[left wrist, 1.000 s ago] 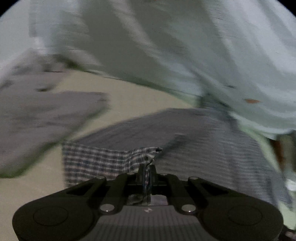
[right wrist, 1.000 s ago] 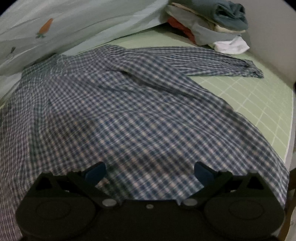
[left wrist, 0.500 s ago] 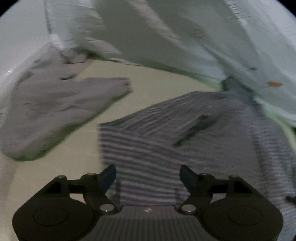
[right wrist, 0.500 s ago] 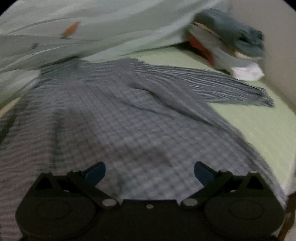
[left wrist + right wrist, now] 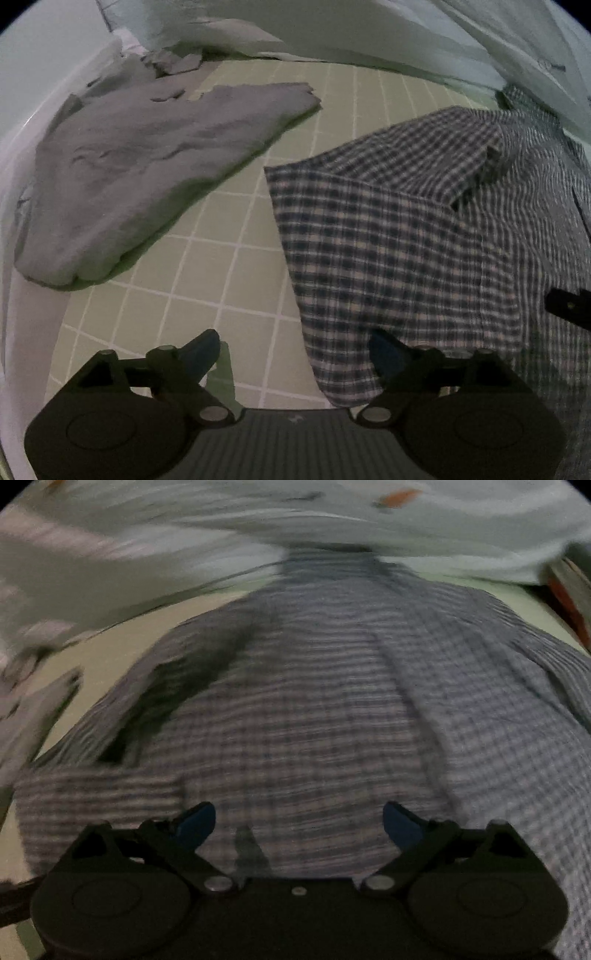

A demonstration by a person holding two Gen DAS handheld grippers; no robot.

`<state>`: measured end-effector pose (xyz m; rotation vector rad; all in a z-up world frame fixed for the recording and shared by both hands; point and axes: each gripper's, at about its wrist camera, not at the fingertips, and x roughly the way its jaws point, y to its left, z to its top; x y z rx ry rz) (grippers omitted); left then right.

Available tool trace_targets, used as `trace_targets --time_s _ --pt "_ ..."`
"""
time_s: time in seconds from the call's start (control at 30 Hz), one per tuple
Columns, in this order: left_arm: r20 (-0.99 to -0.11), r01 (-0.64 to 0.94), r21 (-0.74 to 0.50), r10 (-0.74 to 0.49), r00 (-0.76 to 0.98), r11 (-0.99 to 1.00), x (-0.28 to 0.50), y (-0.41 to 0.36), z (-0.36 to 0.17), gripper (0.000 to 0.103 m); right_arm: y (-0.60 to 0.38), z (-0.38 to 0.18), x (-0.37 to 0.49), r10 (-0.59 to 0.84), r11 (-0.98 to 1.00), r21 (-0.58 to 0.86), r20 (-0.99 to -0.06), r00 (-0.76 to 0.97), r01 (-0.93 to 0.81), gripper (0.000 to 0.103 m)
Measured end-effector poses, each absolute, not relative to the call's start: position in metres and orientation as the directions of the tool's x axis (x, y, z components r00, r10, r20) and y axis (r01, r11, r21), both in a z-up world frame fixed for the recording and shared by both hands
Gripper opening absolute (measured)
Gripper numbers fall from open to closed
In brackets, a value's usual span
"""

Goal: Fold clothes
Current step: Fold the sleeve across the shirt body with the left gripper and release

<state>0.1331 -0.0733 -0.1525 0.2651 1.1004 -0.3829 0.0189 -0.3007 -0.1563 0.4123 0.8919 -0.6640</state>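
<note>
1. Most of both views filled by bed surface [image 5: 229,221]: pale green sheet printed with a white grid, flat and matte, serving as the folding ground.
2. Behind it, a bulky pale bluish quilt [image 5: 369,33], soft and heaped in broad folds, with small orange motifs seen in the right wrist view.
3. Next in size, checked shirt [image 5: 388,240]: thin woven cotton by the look, navy and white plaid, spread over the sheet with one panel or sleeve turned over onto the body, leaving a sharp corner and a raised ridge. Judged mid-fold: first turn laid down, further folds not yet made.
4. To the side, grey garment [image 5: 140,155], thick and fleecy-looking, lying flat and well apart from the shirt, untouched.
5. Left hand-held gripper [image 5: 291,352] angled down over the shirt's lower edge, jaws opening wide, gripping nothing; right finger over the plaid hem, left finger over bare sheet.
6. Right hand-held gripper [image 5: 299,823] above the shirt's middle, view smeared by blur, jaws wide but closing slightly, nothing pinched.
7. Likely next: picking a fresh edge, probably the hem or the opposite side, pinching only the intended layers, and carrying it across without dragging the turned panel askew.
</note>
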Motion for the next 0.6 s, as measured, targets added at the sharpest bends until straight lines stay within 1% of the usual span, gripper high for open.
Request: trace_targets --time_s 0.03,0.1,0.17,0.23,0.27,0.33,0.43,0.6 --pt "-0.904 0.432 0.025 -0.165 0.396 0.902 0.133 -0.074 -0.155 0.092 -0.293 -0.157 0.024 -0.348 0.74 0.062 -0.817 0.46 0.67 0.092" --pt "-0.907 0.427 0.019 -0.164 0.388 0.904 0.133 -0.073 -0.157 0.094 -0.28 -0.158 0.031 -0.327 0.756 0.078 -0.815 0.478 0.65 0.087" --pt "-0.91 0.419 0.01 -0.166 0.381 0.908 0.134 -0.071 -0.16 0.099 -0.273 -0.161 0.038 -0.297 0.761 0.106 -0.82 0.489 0.64 0.082" --pt "-0.91 0.42 0.01 -0.166 0.38 0.907 0.135 -0.07 -0.161 0.103 -0.267 -0.164 0.041 -0.275 0.769 0.121 -0.824 0.495 0.628 0.071" --pt "-0.909 0.424 0.01 -0.169 0.382 0.906 0.135 -0.069 -0.161 0.103 -0.264 -0.166 0.042 -0.264 0.774 0.128 -0.825 0.5 0.62 0.068" --pt "-0.907 0.431 0.009 -0.174 0.384 0.903 0.135 -0.069 -0.161 0.103 -0.259 -0.168 0.043 -0.243 0.786 0.142 -0.824 0.511 0.602 0.058" --pt "-0.9 0.434 0.01 -0.181 0.397 0.901 0.135 -0.07 -0.162 0.103 -0.249 -0.169 0.046 -0.225 0.809 0.144 -0.82 0.526 0.57 0.054" --pt "-0.89 0.438 0.009 -0.192 0.413 0.899 0.135 -0.072 -0.162 0.103 -0.241 -0.171 0.053 -0.228 0.829 0.118 -0.821 0.523 0.547 0.053"
